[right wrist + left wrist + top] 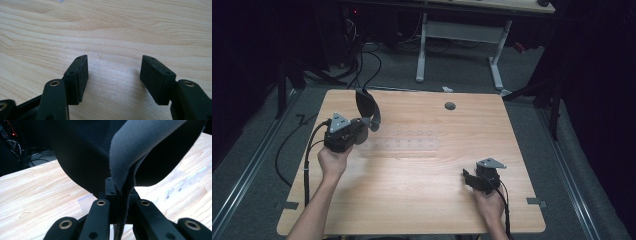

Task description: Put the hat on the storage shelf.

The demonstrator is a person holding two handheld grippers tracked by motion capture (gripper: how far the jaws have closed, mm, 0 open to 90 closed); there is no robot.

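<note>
I am observing a light wooden rectangular table (422, 200) standing on grey carpet floor (462, 70); a white-legged desk (497, 55) is sitting behind, black cables (362, 65) trailing in darkness.

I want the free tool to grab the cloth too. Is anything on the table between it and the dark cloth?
Nothing visible: bare table lies between the open right tool and the dark cloth, which the left tool holds up.
</note>
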